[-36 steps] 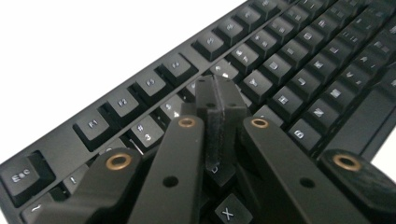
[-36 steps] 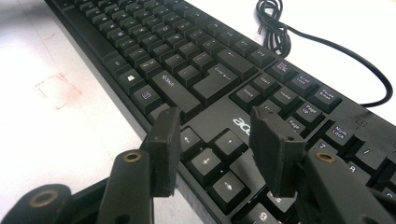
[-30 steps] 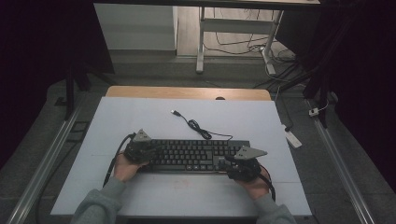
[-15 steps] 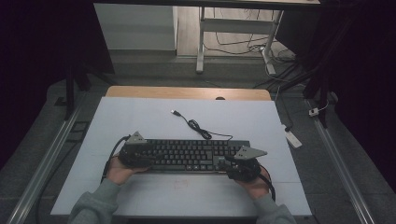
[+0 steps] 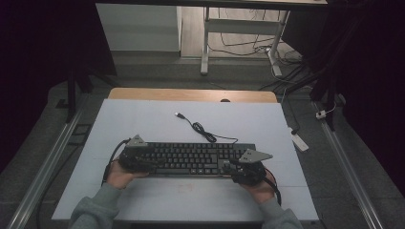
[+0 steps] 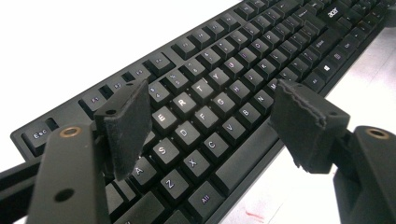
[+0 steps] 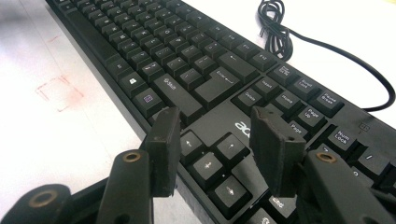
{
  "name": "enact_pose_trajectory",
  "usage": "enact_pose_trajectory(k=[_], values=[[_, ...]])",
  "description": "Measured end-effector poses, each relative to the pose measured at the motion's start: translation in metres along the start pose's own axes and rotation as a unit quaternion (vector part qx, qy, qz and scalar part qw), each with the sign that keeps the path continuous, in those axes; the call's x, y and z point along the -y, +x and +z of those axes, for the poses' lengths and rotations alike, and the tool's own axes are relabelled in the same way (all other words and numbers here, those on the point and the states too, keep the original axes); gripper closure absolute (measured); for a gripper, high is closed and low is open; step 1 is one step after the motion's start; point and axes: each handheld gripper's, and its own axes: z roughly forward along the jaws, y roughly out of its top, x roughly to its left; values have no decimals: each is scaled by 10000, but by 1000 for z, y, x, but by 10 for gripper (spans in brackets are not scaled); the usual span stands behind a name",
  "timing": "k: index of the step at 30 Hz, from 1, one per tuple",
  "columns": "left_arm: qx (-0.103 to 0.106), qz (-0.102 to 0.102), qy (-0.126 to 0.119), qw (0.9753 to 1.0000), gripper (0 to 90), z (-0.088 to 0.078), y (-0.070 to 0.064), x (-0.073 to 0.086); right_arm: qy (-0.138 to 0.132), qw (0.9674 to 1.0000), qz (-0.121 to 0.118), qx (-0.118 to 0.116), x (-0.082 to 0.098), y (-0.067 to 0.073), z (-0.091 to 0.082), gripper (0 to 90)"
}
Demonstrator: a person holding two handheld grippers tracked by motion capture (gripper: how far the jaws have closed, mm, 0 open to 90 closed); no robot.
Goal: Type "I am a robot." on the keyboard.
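**Two grippers at the ends of a keyboard, one already let go**

Two hand-held grippers flank a black keyboard [image 5: 196,159] lying flat near the person's edge of the table [image 5: 143,119]. The left gripper [image 5: 143,161] sits at the keyboard's left end; in the left gripper view its jaws have just been opening and now stand wide apart above the letter keys, the pads [image 6: 128,126] touching nothing and nothing between them. The right gripper [image 5: 241,171] is at the right end, over the arrow keys; its jaws are also parted, and the right gripper view shows the near pad [image 7: 163,149] hanging over the front edge, though whether it presses the case cannot be told.

Judged from this, the keyboard appears to be set down and the left hold released; freeing and withdrawing the right gripper seems to remain.

The keyboard's cable [image 5: 200,129] trails loosely toward the far side, its plug lying free. The tabletop is pale and plain, with a faint red mark [image 7: 58,93] near the front. Beyond it: a dim room, a grey floor, a desk frame [image 5: 205,43] and loose cables [image 5: 286,57].
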Motion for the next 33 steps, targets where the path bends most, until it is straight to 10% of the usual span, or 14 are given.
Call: enact_pose_trajectory(k=[22,33], values=[[14,-18,114,9999,251,5,2,0,-131,9997,-56,-192,-26,13,21,567],[10,9,167,9999,252,7,1,0,-8,9991,-143,-396,-44,18,42,859]])
